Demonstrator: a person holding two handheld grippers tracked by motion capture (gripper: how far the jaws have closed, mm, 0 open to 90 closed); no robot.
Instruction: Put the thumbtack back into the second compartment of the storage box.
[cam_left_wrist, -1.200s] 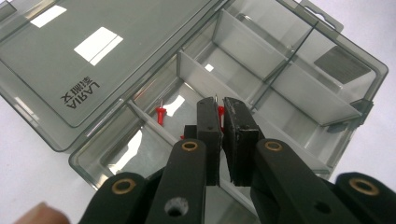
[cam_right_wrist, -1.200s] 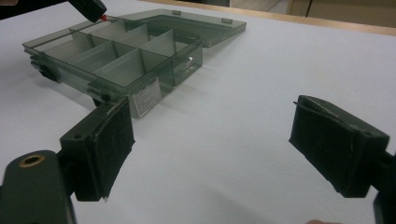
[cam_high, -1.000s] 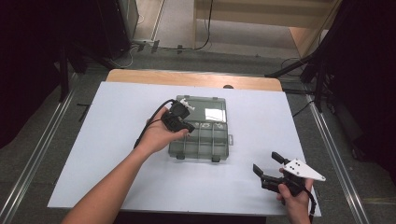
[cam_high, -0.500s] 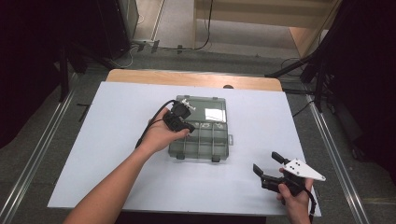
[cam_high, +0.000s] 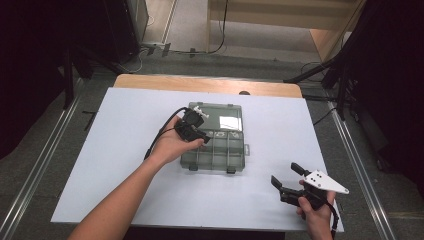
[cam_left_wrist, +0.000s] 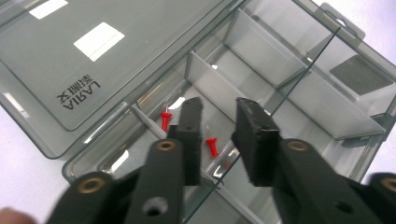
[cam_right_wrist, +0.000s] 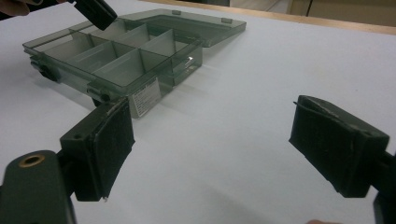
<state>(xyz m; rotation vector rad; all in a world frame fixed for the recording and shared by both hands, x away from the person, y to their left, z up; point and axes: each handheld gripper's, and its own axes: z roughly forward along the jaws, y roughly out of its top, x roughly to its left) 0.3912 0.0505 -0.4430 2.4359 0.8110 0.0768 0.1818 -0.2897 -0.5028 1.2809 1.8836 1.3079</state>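
Note:
A clear grey compartment box (cam_high: 220, 151) lies open in the middle of the white tabletop (cam_high: 125, 150), its lid (cam_high: 222, 116) folded flat behind it. My left gripper (cam_high: 199, 134) hovers over the box's left rear compartment. In the left gripper view its jaws (cam_left_wrist: 218, 109) stand a little apart, open, holding nothing. Below them two red pushpins (cam_left_wrist: 165, 120) (cam_left_wrist: 212, 147) lie on the compartment floor beside a divider (cam_left_wrist: 210, 84). My right gripper (cam_high: 285, 173) rests low at the table's front right, open wide, well clear of the box (cam_right_wrist: 121, 65).
The lid (cam_left_wrist: 93, 60) carries a printed brand mark and white reflections. Bare white table surrounds the box, with a wooden strip (cam_high: 205, 84) along the far edge. Dark stands and cables (cam_high: 345, 75) sit on the floor beyond. The left gripper's cable (cam_high: 160, 132) loops left.

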